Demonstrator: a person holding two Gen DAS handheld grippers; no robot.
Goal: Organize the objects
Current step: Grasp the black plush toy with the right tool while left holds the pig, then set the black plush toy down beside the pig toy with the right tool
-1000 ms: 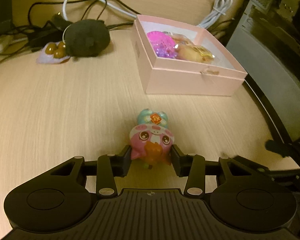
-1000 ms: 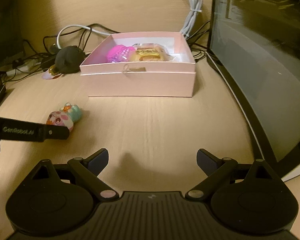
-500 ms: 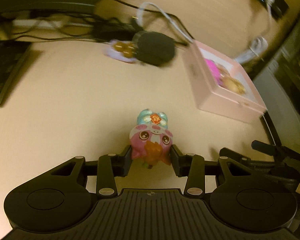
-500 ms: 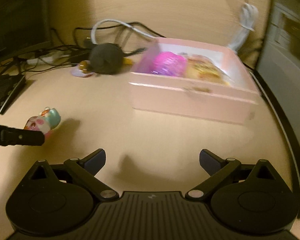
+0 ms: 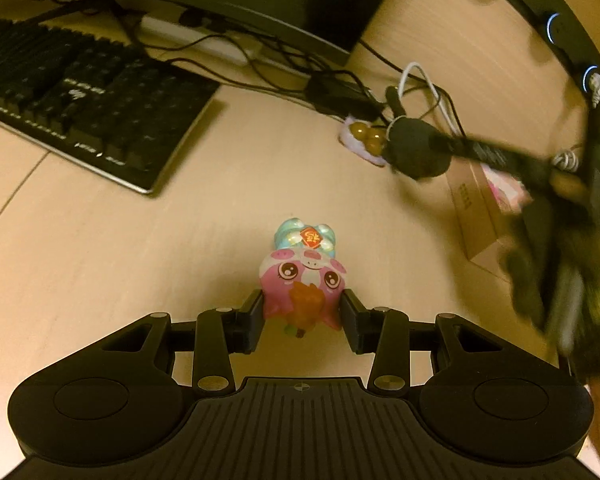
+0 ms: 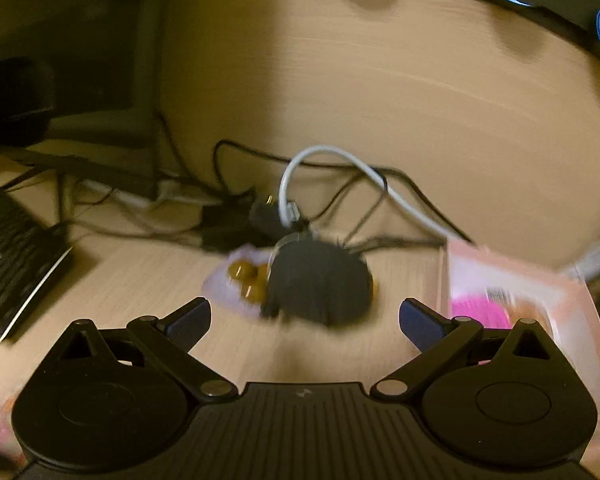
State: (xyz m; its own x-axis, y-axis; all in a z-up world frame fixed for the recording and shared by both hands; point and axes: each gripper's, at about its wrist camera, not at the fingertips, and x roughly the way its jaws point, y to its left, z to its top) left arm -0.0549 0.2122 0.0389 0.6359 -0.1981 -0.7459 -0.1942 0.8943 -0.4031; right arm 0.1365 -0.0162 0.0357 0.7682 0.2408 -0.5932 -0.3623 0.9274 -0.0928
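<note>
Left jaws: the left gripper (image 5: 302, 316) clamps a pink pig toy (image 5: 302, 280) between its two pads, the toy's face up toward the camera and its teal bow pointing away.
Right jaws: the right gripper (image 6: 305, 316) stands wide apart with nothing between the pads; its jaws have just been opening.
Pig toy: held above the desk (image 5: 100, 260), clear of the surface, well short of the pink box (image 5: 480, 216).
Only in the left view: the pig toy, the whole black keyboard (image 5: 80, 104) far left of the box, and the right gripper as a dark blur crossing in front of the box.
Only in the right view: the inside of the pink box (image 6: 512, 292), with a bright magenta item (image 6: 478, 314) in it, sitting just right of the open pads.
Both views: a dark fuzzy plush (image 6: 320, 284) just left of the box, with a pale piece bearing brown beads (image 6: 248, 276) at its far side from the box; the plush lies beyond the right pads, centred between them.
Surface: pale wood-grain desk under warm, dim light; the right view is smeared by motion.
Room: black cables (image 5: 260, 68) and a white cable (image 6: 340, 172) tangle behind the plush; a monitor stand sits beyond the keyboard, and blue-lit rings glow behind the box.
</note>
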